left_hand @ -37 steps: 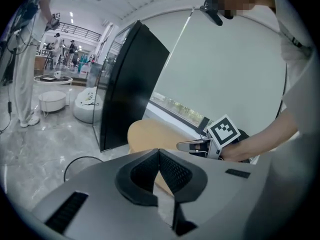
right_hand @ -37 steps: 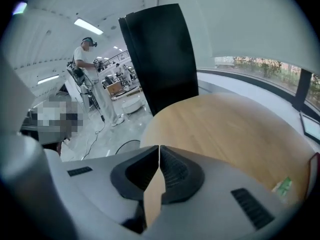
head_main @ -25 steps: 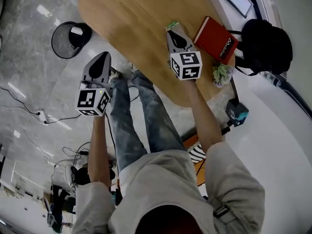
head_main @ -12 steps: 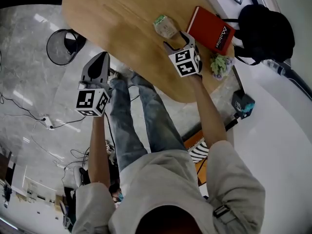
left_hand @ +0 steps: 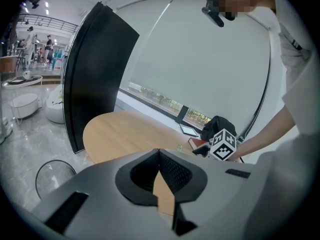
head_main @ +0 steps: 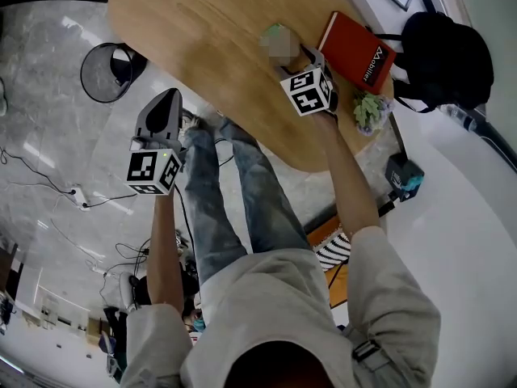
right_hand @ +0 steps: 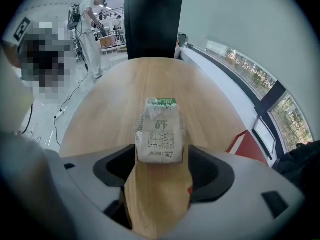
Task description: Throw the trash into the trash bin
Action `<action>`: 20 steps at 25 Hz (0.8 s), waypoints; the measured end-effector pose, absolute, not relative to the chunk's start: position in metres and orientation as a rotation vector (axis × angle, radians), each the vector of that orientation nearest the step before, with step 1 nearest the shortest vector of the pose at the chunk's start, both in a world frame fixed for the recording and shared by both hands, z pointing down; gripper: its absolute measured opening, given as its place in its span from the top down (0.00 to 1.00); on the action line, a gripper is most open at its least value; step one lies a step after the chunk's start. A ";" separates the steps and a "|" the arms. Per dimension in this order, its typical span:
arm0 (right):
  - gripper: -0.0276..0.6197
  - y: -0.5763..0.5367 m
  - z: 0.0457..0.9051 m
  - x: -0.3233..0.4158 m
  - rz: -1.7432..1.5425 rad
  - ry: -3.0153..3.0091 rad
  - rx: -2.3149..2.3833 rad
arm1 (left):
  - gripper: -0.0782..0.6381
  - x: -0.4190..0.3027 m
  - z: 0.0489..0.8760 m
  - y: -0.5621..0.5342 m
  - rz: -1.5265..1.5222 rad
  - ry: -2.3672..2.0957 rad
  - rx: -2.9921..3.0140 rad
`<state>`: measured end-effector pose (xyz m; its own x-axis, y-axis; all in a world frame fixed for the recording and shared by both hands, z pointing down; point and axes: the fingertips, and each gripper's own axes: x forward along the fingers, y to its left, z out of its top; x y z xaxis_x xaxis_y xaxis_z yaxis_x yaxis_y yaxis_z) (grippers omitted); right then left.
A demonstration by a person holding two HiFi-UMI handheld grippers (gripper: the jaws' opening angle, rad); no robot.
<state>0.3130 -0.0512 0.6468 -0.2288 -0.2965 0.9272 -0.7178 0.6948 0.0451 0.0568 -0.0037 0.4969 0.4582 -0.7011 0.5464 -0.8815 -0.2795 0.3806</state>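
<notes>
Right hand-held gripper [head_main: 297, 56] dropping onto table [head_main: 202, 31], jaws just opening wide, straddling near end of milk carton [right_hand: 160, 134] lying flat there. Left hand-held gripper [left_hand: 159, 156] hovering closed, empty, near trash bin [head_main: 109, 71].

The right gripper [right_hand: 160, 156] is pointing down at a wooden surface [right_hand: 150, 84]. Its fingers [right_hand: 210, 171] have just been opening and are standing wide either side of a crumpled milk carton [right_hand: 159, 131], not squeezing it. A red book [right_hand: 247, 146] is lying off to the right.
</notes>
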 end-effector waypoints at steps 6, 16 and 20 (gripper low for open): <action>0.46 -0.056 0.655 0.312 0.500 -1.796 0.775 | 0.87 0.052 0.497 -0.003 0.353 -1.324 2.056; 0.48 -0.062 0.646 0.306 0.498 -1.835 0.818 | 0.87 0.043 0.496 -0.001 0.351 -1.340 2.045; 0.48 -0.068 0.635 0.300 0.486 -1.869 0.852 | 0.87 0.042 0.495 -0.001 0.341 -1.346 2.042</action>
